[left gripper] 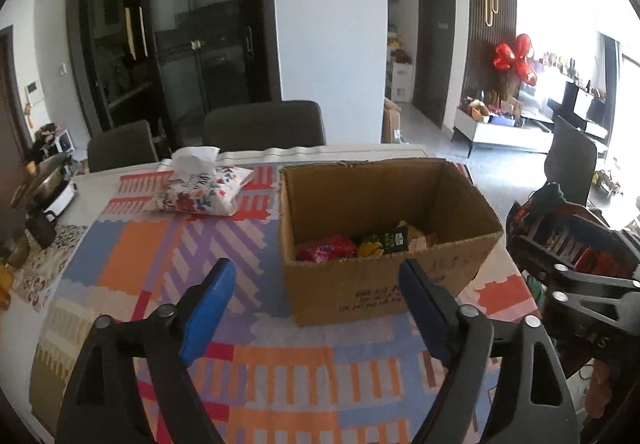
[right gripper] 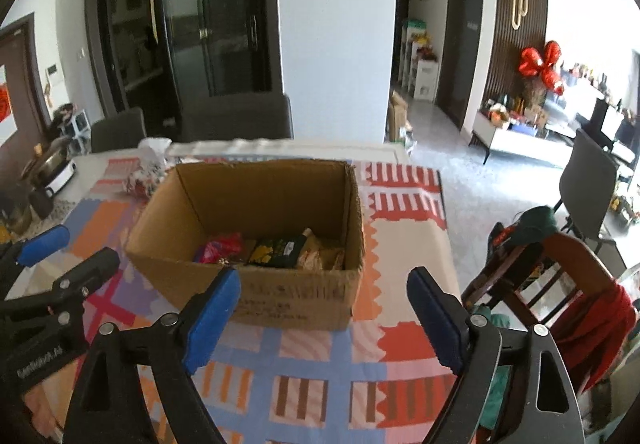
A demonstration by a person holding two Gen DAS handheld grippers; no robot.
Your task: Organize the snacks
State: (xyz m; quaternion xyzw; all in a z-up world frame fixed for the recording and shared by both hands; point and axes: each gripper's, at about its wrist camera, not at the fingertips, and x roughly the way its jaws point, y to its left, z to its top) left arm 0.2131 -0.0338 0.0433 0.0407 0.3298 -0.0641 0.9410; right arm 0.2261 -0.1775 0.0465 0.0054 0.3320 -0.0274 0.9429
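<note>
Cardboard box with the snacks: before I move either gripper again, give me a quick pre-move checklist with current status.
1. Left gripper empty, jaws apart: ok.
2. Right gripper empty, jaws apart: ok.
3. Cardboard box upright on the patterned tablecloth, top open: ok.
4. Snacks inside the box, red packet and dark green packet at the bottom: ok.
5. No loose snacks left on the cloth: cannot tell, since the table's near side is hidden behind the grippers.
6. Tissue pouch clear of the box: ok in the left view.
</note>
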